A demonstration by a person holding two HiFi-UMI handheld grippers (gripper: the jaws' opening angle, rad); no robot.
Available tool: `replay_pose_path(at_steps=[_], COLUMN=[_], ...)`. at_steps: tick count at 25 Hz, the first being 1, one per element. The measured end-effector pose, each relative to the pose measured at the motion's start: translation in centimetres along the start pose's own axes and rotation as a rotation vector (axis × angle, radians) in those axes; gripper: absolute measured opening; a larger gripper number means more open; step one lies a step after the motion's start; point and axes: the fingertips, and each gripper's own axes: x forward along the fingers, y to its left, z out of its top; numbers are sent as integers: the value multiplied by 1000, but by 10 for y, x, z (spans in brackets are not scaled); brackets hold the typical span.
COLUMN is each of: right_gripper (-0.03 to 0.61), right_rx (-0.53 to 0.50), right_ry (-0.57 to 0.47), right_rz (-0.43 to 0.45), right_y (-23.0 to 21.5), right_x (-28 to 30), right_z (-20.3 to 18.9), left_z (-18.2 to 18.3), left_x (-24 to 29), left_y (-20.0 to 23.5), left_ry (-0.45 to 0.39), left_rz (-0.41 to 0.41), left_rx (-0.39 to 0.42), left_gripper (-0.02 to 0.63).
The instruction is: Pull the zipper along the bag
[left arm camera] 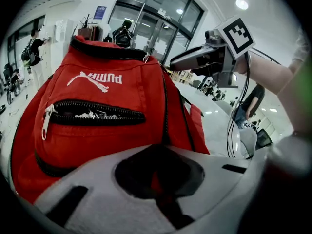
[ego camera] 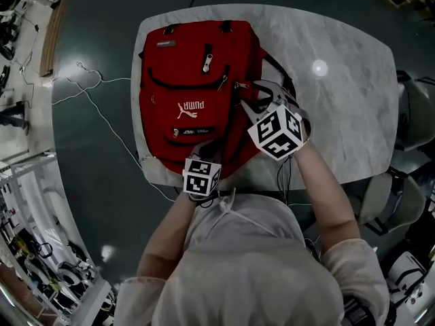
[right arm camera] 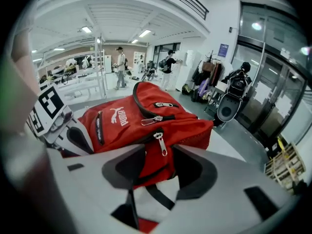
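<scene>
A red backpack (ego camera: 197,94) lies flat on a marble table (ego camera: 340,100). My left gripper (ego camera: 199,151) is at the bag's near bottom edge. In the left gripper view its jaws (left arm camera: 161,179) are shut, with red bag fabric (left arm camera: 97,140) pinched between them. My right gripper (ego camera: 253,95) is at the bag's right side. In the right gripper view it (right arm camera: 158,165) stands open. A silver zipper pull (right arm camera: 160,144) hangs on the bag (right arm camera: 146,121) between the jaws, and neither pad touches it.
The bag has more zippers: a front pocket zipper (left arm camera: 92,111) and two upper pulls (right arm camera: 152,120). A white cable (ego camera: 102,114) runs over the dark floor to the left. Chairs (ego camera: 414,114) stand at the table's right. People stand far off in the hall (right arm camera: 119,67).
</scene>
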Motion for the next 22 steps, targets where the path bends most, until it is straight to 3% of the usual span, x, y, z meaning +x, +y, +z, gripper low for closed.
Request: replay_pose_path(at_steps=[4, 7, 13, 17, 22], right_gripper=[167, 87, 34, 28, 26], right_rx=[105, 190, 374, 395, 459], right_ry=[-45, -92, -211, -322, -464], right_rz=[-54, -121, -226, -315, -286], right_y=[3, 3, 14, 15, 31], right_x=[-21, -40, -80, -115, -142], right_z=[4, 7, 14, 35, 61], left_z=[21, 48, 112, 163, 211], left_x=[-15, -31, -81, -120, -165], left_y=[-9, -17, -31, -31, -44], left_ry=[-69, -148, -335, -462, -604], left_rz=[-13, -14, -7, 23, 9], left_rx=[25, 60, 133, 151, 194], left_gripper=[20, 20, 20, 20, 20])
